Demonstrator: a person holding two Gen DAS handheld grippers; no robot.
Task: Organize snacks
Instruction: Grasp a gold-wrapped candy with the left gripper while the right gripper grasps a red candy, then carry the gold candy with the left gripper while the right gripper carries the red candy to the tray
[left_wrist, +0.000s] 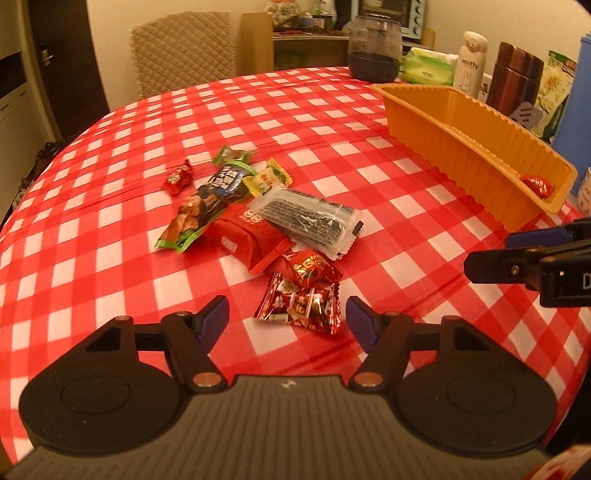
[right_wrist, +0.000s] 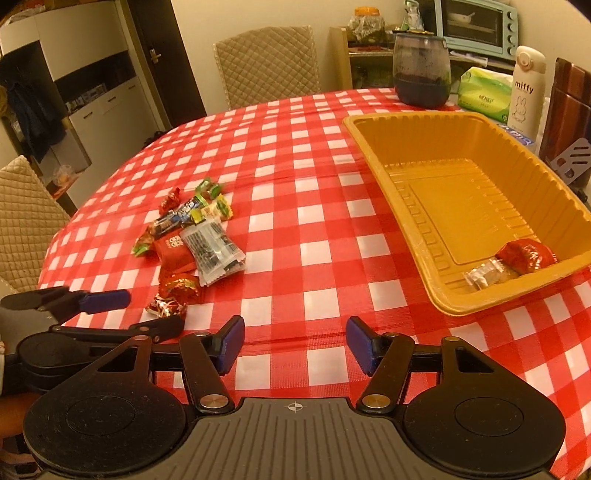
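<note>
A pile of wrapped snacks lies on the red checked tablecloth: a shiny red candy pack (left_wrist: 300, 307) nearest me, a round red candy (left_wrist: 311, 267), a red pouch (left_wrist: 248, 232), a clear pack of dark seaweed (left_wrist: 307, 218), a long dark bar (left_wrist: 205, 205). My left gripper (left_wrist: 287, 319) is open, just short of the shiny red pack. The orange tray (right_wrist: 391, 177) holds a red candy (right_wrist: 526, 252) and a clear-wrapped snack (right_wrist: 487, 275) in its near corner. My right gripper (right_wrist: 295, 345) is open and empty over bare cloth, left of the tray.
Behind the tray stand a dark glass jar (right_wrist: 422, 70), a green tissue pack (right_wrist: 485, 94), a white Miffy bottle (right_wrist: 526, 88) and a brown flask (left_wrist: 515, 75). Quilted chairs (right_wrist: 267, 62) stand at the far and left table edges.
</note>
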